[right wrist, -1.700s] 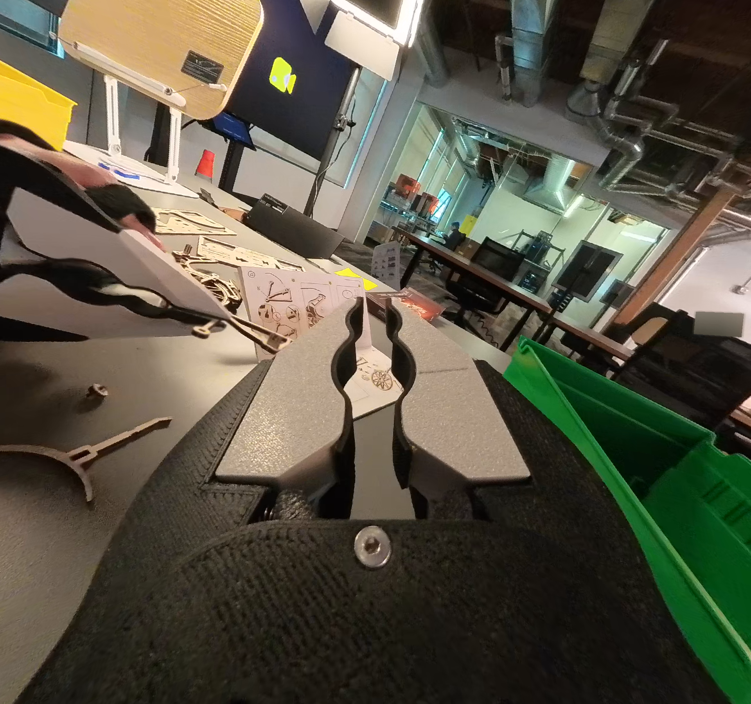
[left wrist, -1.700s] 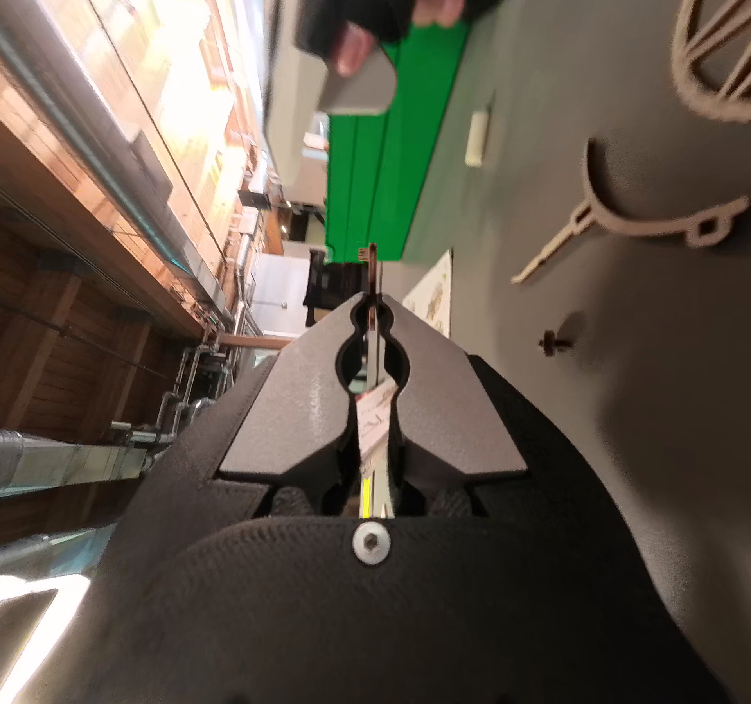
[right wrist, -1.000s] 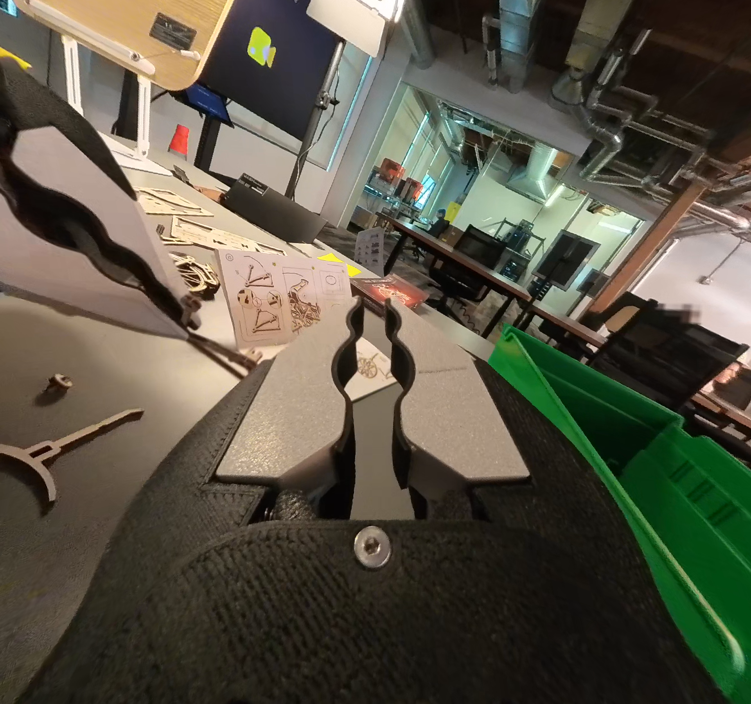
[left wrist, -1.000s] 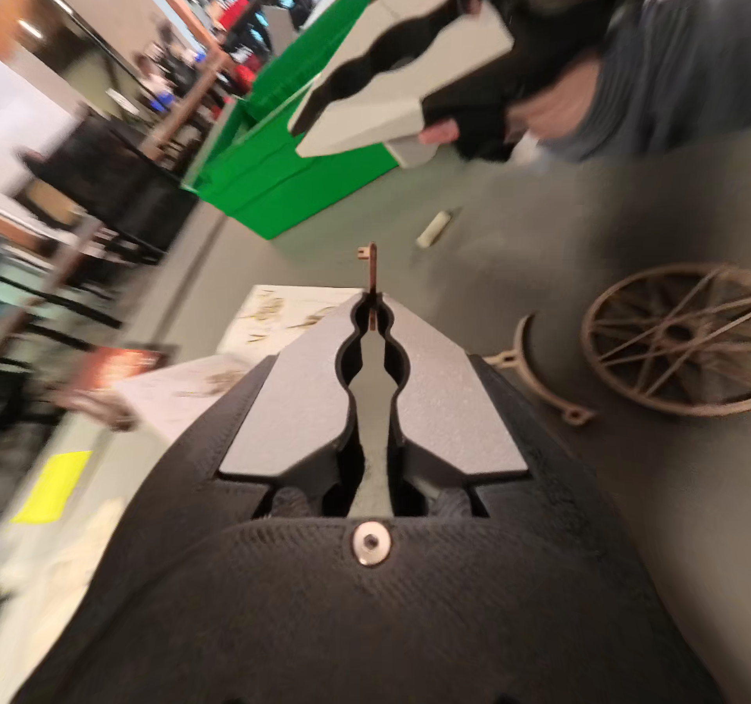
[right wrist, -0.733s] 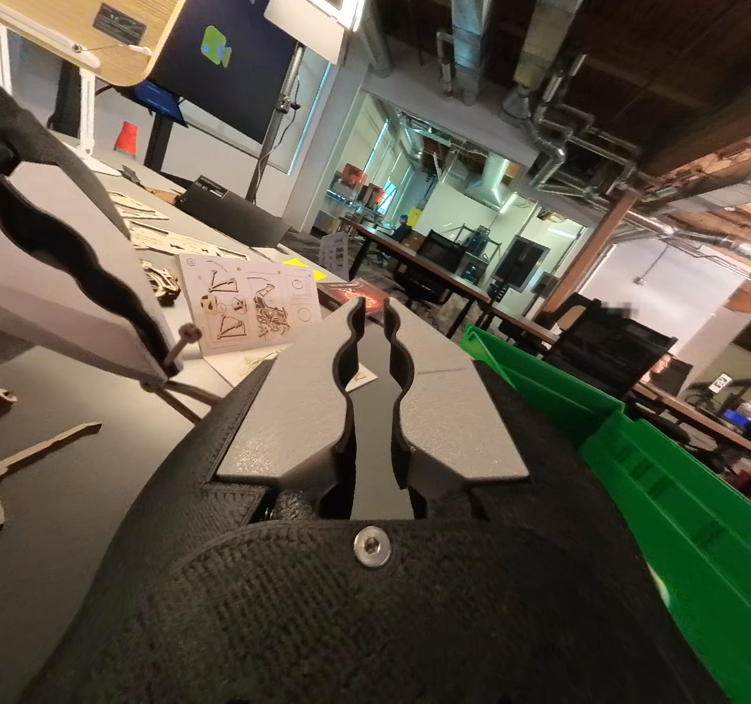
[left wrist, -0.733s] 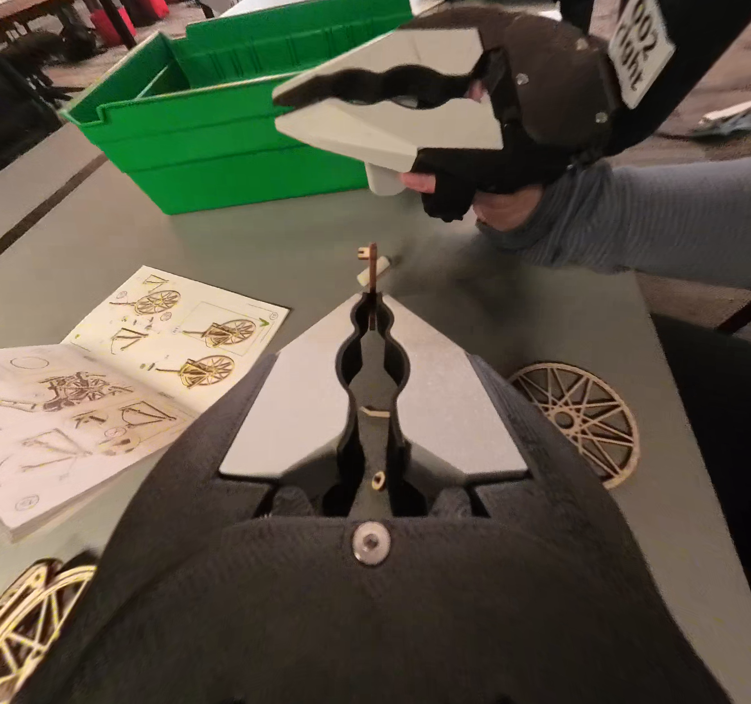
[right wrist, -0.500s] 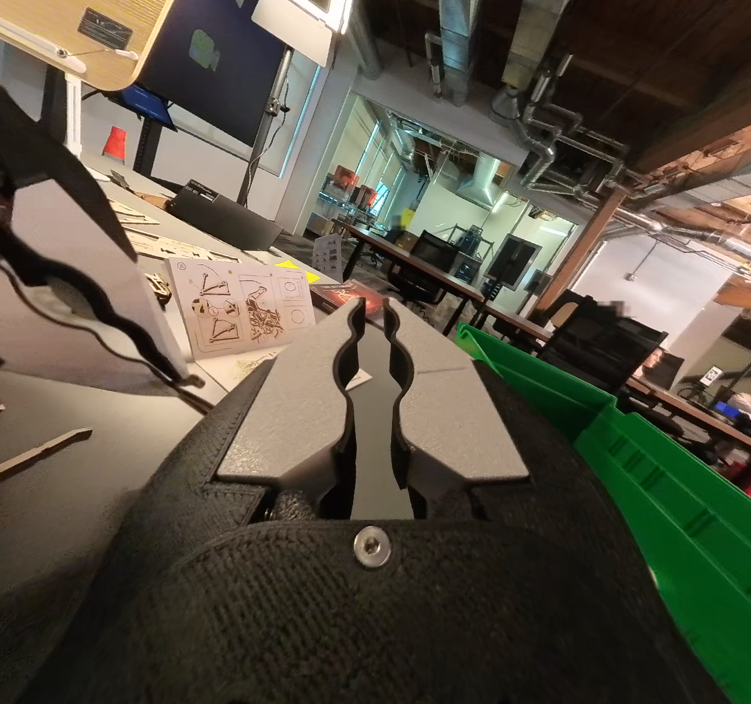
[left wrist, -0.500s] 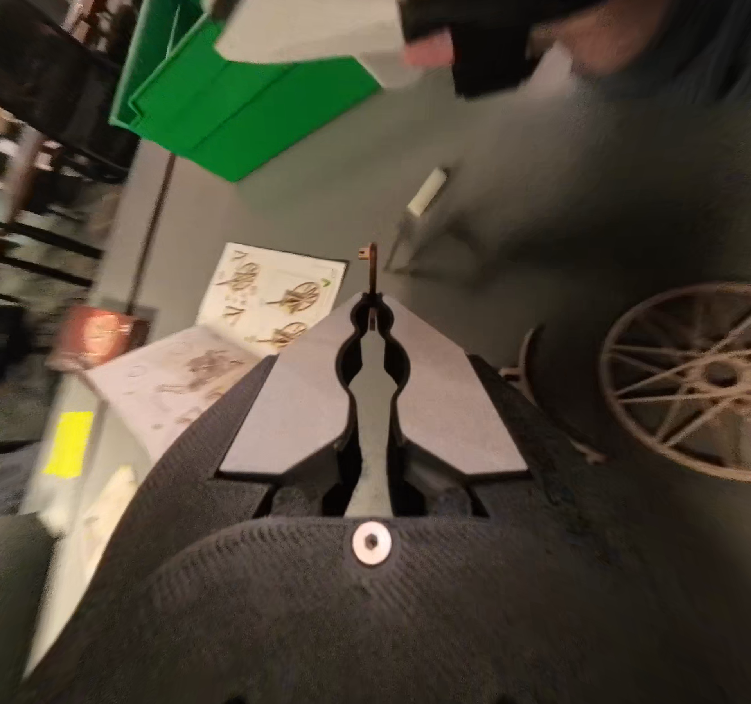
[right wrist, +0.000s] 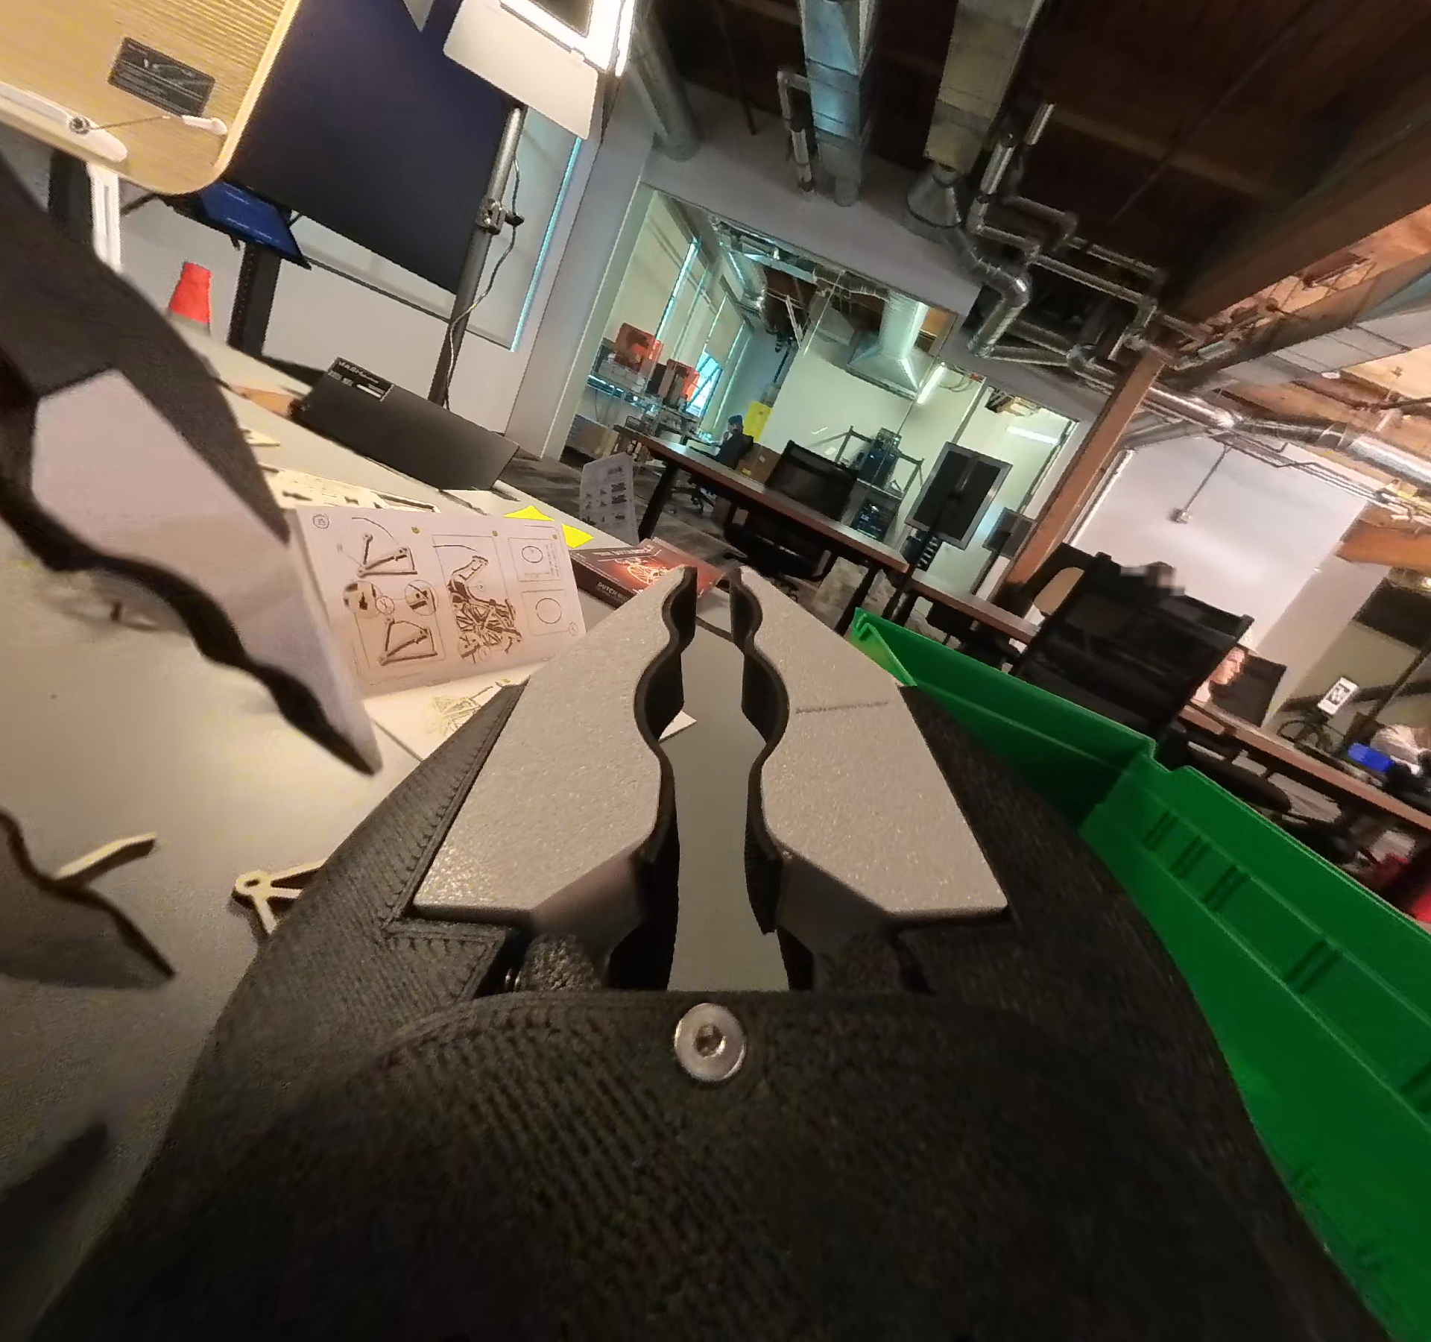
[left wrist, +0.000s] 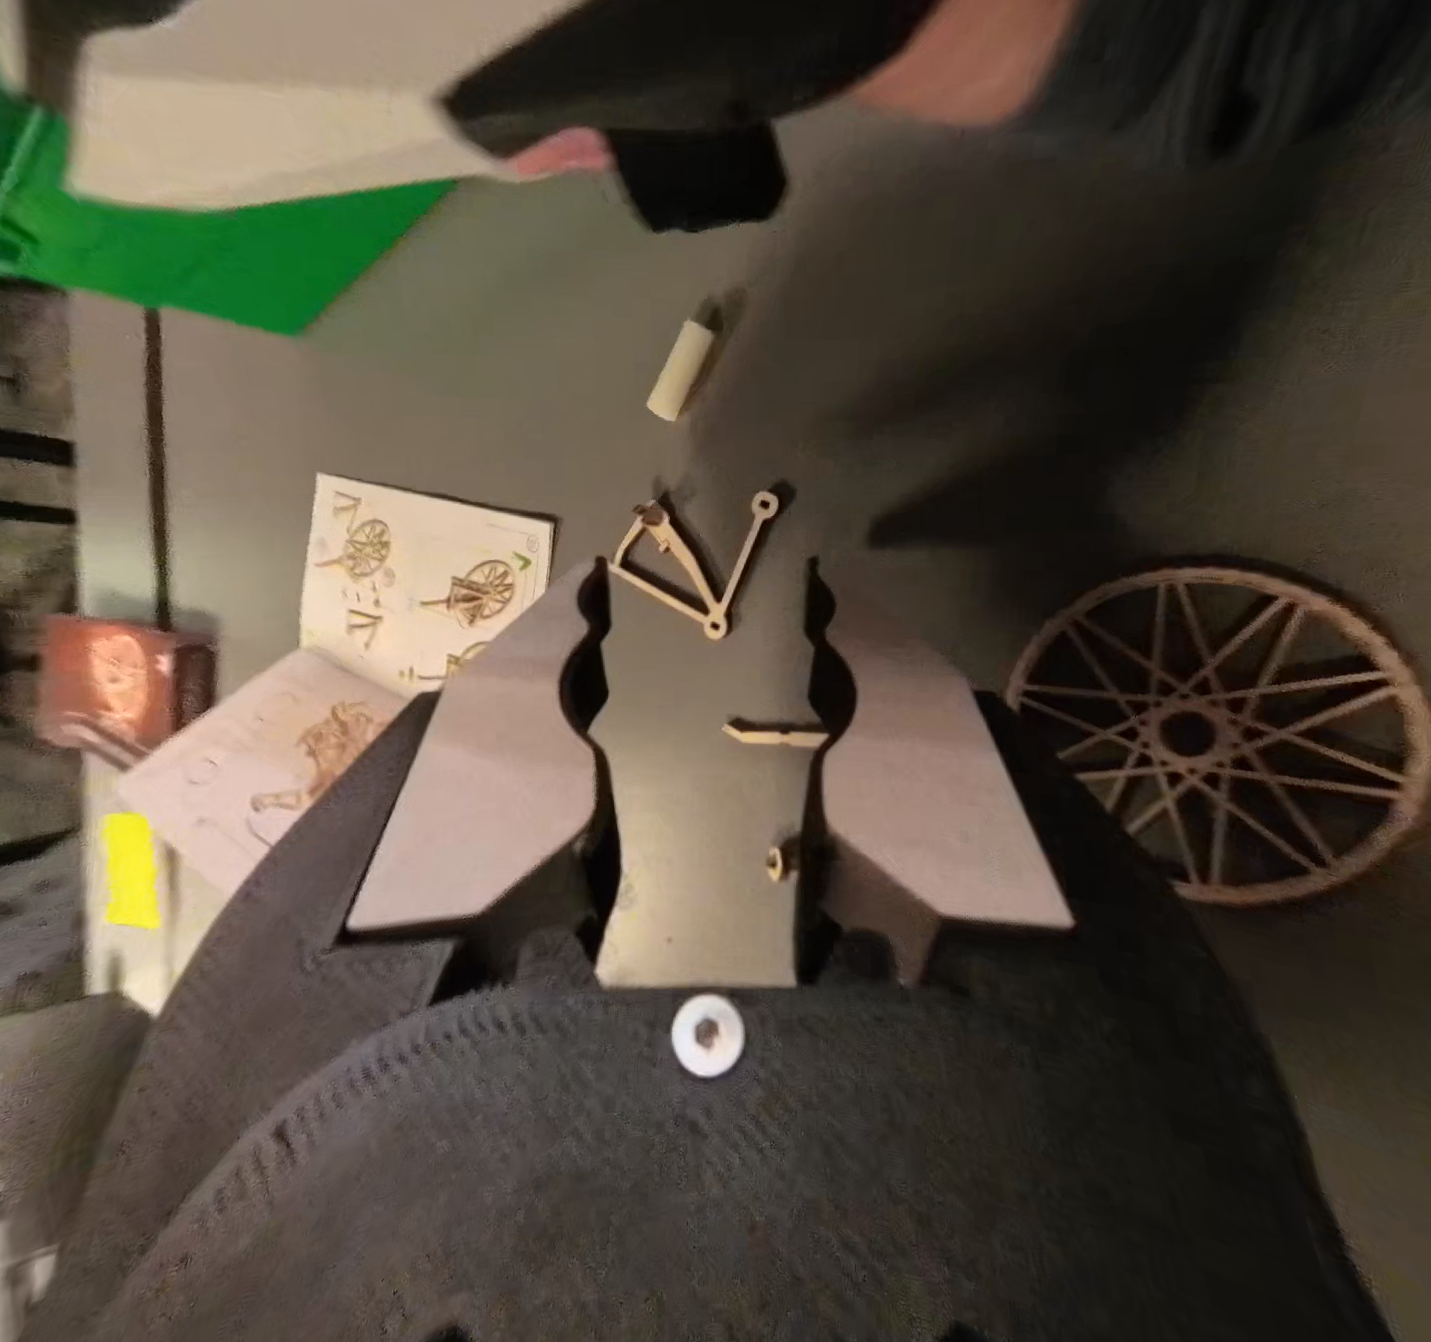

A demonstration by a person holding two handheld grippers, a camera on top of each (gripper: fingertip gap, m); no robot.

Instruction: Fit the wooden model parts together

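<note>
My left gripper (left wrist: 705, 569) is open and empty, pointing down at the grey table. A thin wooden frame part (left wrist: 716, 622), a triangle with a side arm, lies flat on the table just beyond its fingertips. A short wooden stick (left wrist: 774, 732) and a small peg (left wrist: 777, 857) lie between the fingers. A spoked wooden wheel (left wrist: 1161, 732) lies to the right. My right gripper (right wrist: 711, 584) is empty, jaws drawn together with only a narrow slit, held level above the table. One of its fingers (left wrist: 255, 127) shows blurred at the top of the left wrist view.
A green bin (right wrist: 1161, 879) stands to the right of my right gripper, also in the left wrist view (left wrist: 193, 259). An open instruction booklet (left wrist: 418, 577) lies left of the parts. A cream cylinder (left wrist: 681, 367) lies beyond the frame part. A person's hand holds the right gripper. The right gripper is farther from the spoked wooden wheel (left wrist: 1161, 732), some 20 cm, than the left, some 8 cm.
My left gripper was shut on the thin wooden part; it has opened and the part now lies on the table. Its view swung down over the table. The right gripper barely moved.
</note>
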